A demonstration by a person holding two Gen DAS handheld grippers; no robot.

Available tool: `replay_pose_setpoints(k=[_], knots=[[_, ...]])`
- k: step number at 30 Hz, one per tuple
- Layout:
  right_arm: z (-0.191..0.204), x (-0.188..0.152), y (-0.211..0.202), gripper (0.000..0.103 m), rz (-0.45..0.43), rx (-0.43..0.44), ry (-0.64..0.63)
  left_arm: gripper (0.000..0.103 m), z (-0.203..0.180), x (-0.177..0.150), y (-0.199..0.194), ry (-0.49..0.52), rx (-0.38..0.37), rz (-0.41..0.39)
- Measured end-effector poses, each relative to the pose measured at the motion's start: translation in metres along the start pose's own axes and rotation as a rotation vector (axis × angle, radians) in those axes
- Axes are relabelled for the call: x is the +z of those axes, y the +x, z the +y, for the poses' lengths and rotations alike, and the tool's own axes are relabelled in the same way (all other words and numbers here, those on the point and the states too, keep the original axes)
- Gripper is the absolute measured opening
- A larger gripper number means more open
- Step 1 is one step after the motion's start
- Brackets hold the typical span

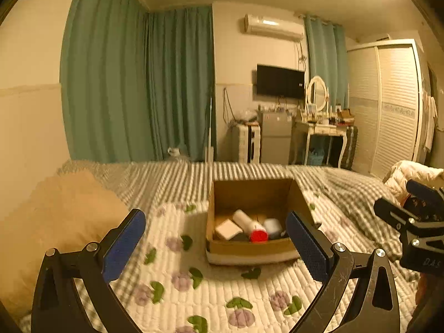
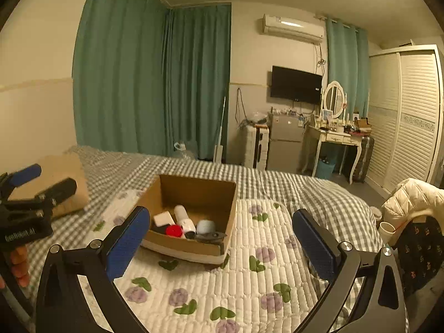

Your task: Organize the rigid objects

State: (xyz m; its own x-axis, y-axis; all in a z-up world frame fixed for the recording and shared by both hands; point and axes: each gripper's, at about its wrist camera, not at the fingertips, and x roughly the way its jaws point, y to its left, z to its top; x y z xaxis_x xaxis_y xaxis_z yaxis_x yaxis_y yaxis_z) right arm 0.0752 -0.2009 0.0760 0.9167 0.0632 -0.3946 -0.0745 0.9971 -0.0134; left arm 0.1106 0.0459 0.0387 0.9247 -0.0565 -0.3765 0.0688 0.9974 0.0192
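Observation:
An open cardboard box sits on the bed, also in the right wrist view. Inside lie a white bottle with a red cap, a white flat box, a pale blue round object and a dark item. My left gripper is open and empty, held above the quilt in front of the box. My right gripper is open and empty, just right of the box's front.
A floral white quilt covers a checked bedsheet. A tan pillow lies at the left. A white jacket is at the right bed edge. Beyond the bed are green curtains, a small fridge, a dressing table and a wardrobe.

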Motion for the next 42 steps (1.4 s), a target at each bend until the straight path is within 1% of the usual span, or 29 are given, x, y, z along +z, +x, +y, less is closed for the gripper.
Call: replay_pose_setpoints(k=[3,5,10,12,15,21,26,31,34,39,42], knots=[[-0.002,-0.009,0.012,0.103,-0.005,-0.006,0.006,0.103,-0.001,-0.015,0.008,-0.019,-0.014,0.016],[-0.002,-0.016,0.024,0.103,0.015,-0.032,0.007,0.103,0.0,-0.024,0.014,-0.024,-0.014,0.032],[-0.005,-0.028,0.042,0.103,0.055,-0.004,0.033,0.103,0.004,-0.037,0.021,-0.027,-0.019,0.072],[-0.004,-0.031,0.047,0.103,0.067,0.02,0.045,0.103,0.004,-0.038,0.02,-0.025,-0.018,0.073],[-0.002,-0.037,0.049,0.103,0.067,0.035,0.057,0.103,0.003,-0.039,0.018,-0.008,0.004,0.045],[0.001,-0.043,0.048,0.103,0.077,0.032,0.046,0.103,0.005,-0.038,0.019,-0.016,-0.018,0.06],[0.003,-0.045,0.048,0.103,0.084,0.047,0.051,0.103,0.002,-0.037,0.018,-0.011,-0.025,0.063],[0.005,-0.041,0.043,0.103,0.068,0.051,0.046,0.103,-0.001,-0.039,0.021,0.005,-0.033,0.081],[0.004,-0.042,0.042,0.103,0.067,0.05,0.054,0.103,-0.002,-0.04,0.021,-0.004,-0.036,0.088],[0.004,-0.042,0.042,0.103,0.068,0.045,0.052,0.103,-0.002,-0.041,0.022,0.003,-0.014,0.101],[0.003,-0.042,0.042,0.103,0.069,0.044,0.053,0.103,0.0,-0.041,0.02,-0.001,0.0,0.096]])
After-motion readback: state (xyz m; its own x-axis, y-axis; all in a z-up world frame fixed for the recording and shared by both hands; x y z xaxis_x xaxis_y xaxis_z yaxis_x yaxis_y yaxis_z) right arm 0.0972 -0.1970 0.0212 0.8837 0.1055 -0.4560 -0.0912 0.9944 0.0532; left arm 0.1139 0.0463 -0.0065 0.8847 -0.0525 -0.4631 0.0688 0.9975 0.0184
